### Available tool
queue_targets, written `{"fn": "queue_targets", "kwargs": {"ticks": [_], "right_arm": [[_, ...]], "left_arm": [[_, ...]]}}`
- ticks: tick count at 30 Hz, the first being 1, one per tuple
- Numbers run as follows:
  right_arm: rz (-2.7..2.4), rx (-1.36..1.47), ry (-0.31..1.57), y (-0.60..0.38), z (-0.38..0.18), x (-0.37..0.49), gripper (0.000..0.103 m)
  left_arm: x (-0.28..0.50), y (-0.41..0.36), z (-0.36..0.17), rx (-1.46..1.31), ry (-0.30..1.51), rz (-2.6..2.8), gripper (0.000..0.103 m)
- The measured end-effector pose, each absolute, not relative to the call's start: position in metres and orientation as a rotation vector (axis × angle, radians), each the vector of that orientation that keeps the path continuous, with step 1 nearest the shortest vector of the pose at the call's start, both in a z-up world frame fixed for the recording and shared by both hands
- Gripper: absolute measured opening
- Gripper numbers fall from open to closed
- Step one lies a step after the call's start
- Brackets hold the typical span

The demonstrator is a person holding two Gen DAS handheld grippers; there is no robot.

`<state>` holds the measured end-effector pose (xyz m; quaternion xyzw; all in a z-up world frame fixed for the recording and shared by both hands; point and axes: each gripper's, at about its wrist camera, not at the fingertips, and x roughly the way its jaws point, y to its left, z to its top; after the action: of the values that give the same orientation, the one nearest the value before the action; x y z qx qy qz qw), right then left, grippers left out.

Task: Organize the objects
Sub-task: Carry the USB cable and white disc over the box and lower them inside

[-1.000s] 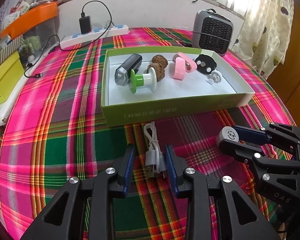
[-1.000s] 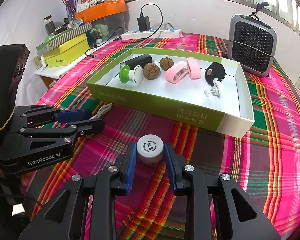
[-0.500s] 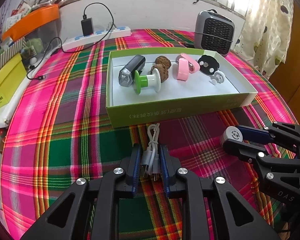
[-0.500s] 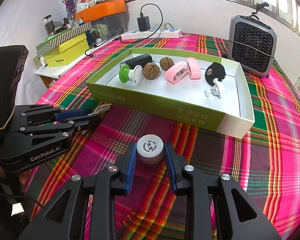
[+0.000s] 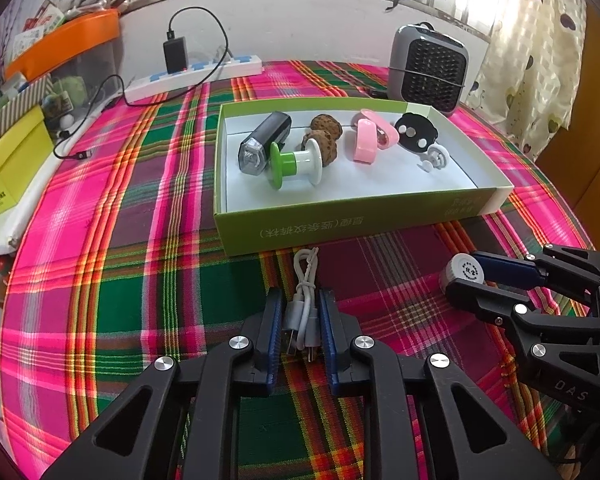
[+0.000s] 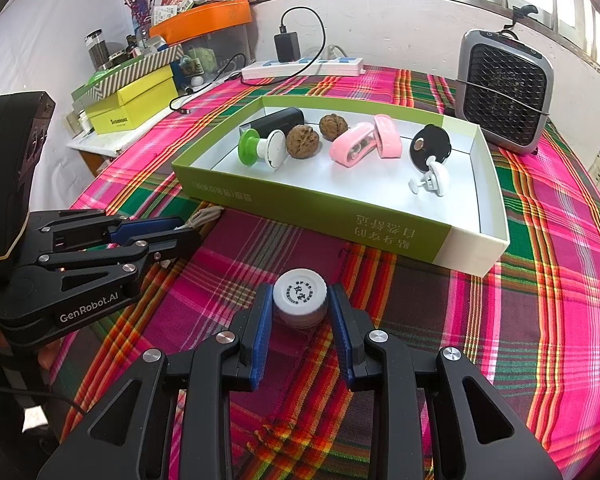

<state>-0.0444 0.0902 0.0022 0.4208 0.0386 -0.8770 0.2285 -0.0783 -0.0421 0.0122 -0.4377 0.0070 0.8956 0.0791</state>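
Note:
A bundled white USB cable (image 5: 305, 280) lies on the plaid tablecloth just in front of the green box (image 5: 340, 228). My left gripper (image 5: 300, 304) is closing on it, and its blue pads press the plugs from both sides. To the right, my right gripper (image 6: 300, 300) is shut on a small white-capped jar (image 6: 300, 294) that rests on the cloth. Inside the box lie a black light (image 5: 262, 142), a green and white spool (image 5: 296, 164), two walnuts (image 5: 324, 136), pink clips (image 5: 366, 140), a black disc (image 5: 416, 132) and a small white piece (image 5: 434, 158).
A grey fan heater (image 5: 428, 68) stands behind the box at the right. A white power strip (image 5: 196, 74) with a black charger lies along the back wall. Yellow boxes (image 5: 8, 164) and an orange-lidded bin (image 6: 204, 20) crowd the left side.
The left gripper's jaws have closed from wide apart onto the USB cable. The right gripper and its jar have not moved.

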Motion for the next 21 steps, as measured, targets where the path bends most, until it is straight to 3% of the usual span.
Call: {"fn": "queue_targets", "kwargs": {"ticks": [21], "right_arm": [[-2.423,1.157,0.090,0.0926,0.0028,-0.0446,0.030]], "left_arm": [[-0.0731,-0.0414,0.0208,-1.257,0.001,2.674,0.016]]}}
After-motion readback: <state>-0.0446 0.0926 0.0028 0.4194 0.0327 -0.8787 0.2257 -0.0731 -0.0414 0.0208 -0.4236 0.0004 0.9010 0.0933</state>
